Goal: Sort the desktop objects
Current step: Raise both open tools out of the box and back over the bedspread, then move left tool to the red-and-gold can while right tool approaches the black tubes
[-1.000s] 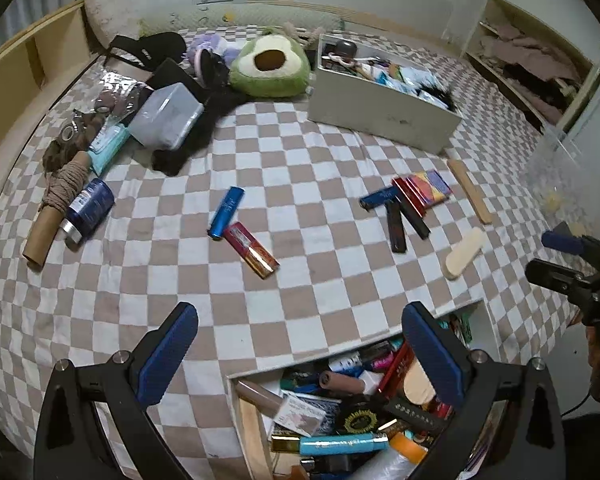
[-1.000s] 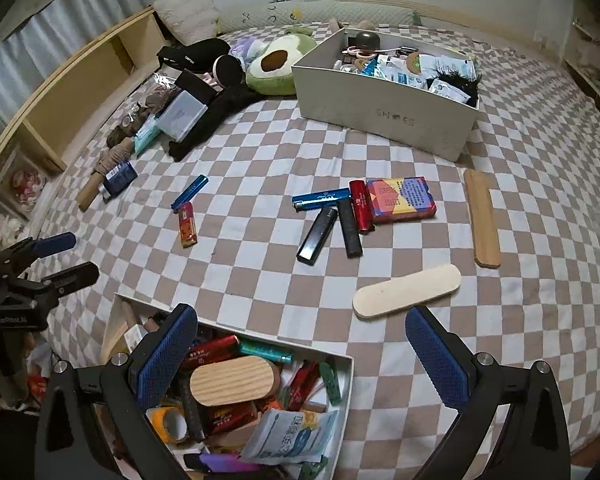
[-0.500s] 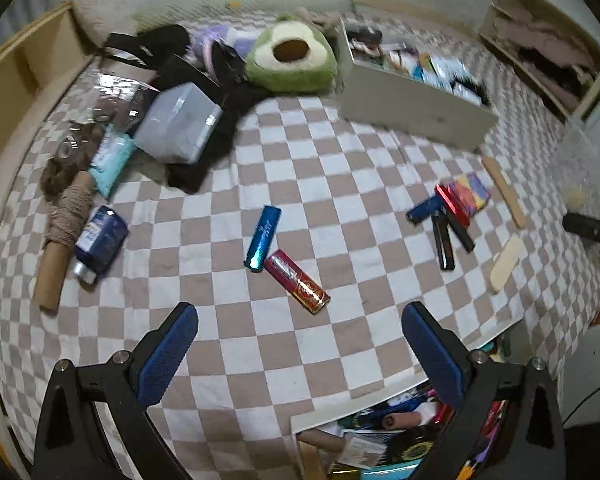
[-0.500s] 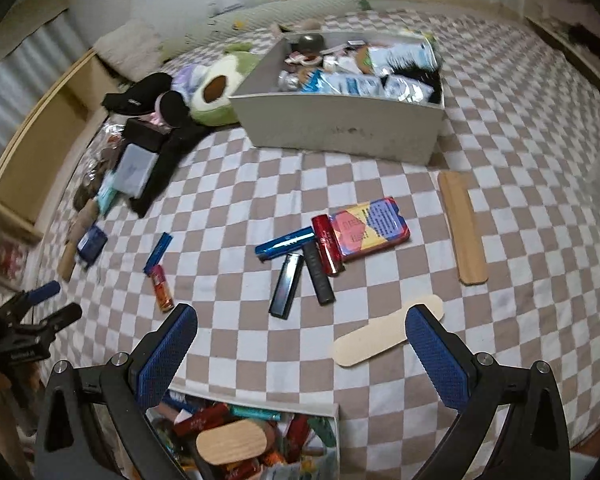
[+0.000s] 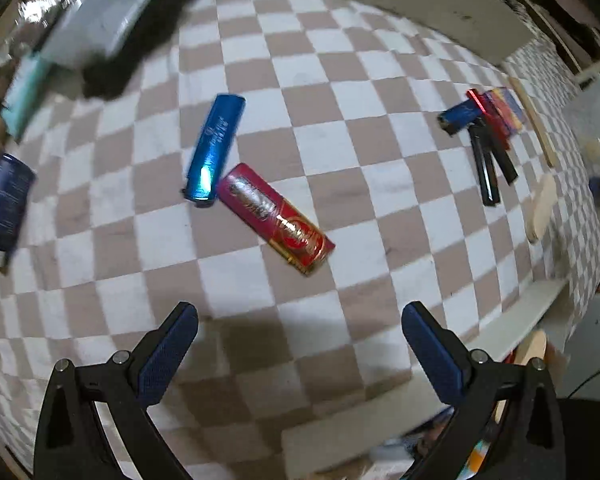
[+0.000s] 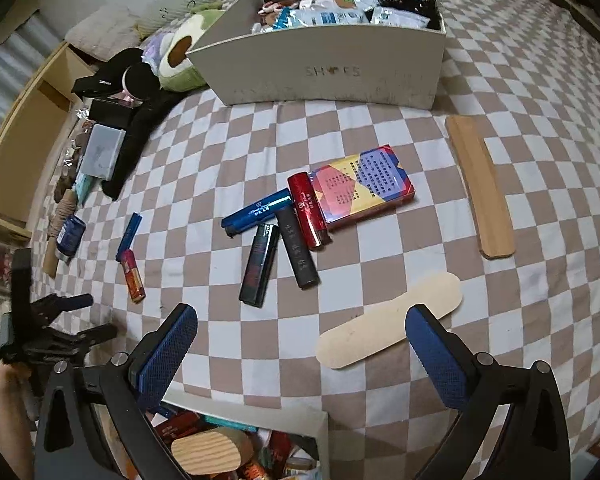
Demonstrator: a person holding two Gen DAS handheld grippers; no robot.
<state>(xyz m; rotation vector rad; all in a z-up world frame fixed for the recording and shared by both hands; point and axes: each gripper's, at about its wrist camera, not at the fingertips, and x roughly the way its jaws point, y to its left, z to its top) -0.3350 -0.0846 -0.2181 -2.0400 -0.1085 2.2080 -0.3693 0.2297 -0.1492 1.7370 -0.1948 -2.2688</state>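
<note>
Lying loose on the checked cloth [image 5: 364, 128], the red-and-gold packet [image 5: 275, 217] is framed between the wide-spread fingers of the left gripper [image 5: 300, 344], which holds nothing; the approach looks lined up so that the packet's narrow width can be spanned. A blue tube [image 5: 216, 150] is touching the packet's far end, so it could be nudged during a grasp. Right of the packet, well apart, a cluster of dark sticks [image 5: 488, 160] is left untouched. The right gripper [image 6: 300, 344] is likewise held wide and empty, just above the filled box [image 6: 300, 416], probably waiting its turn over a pale flat strip [image 6: 388, 336].
</note>
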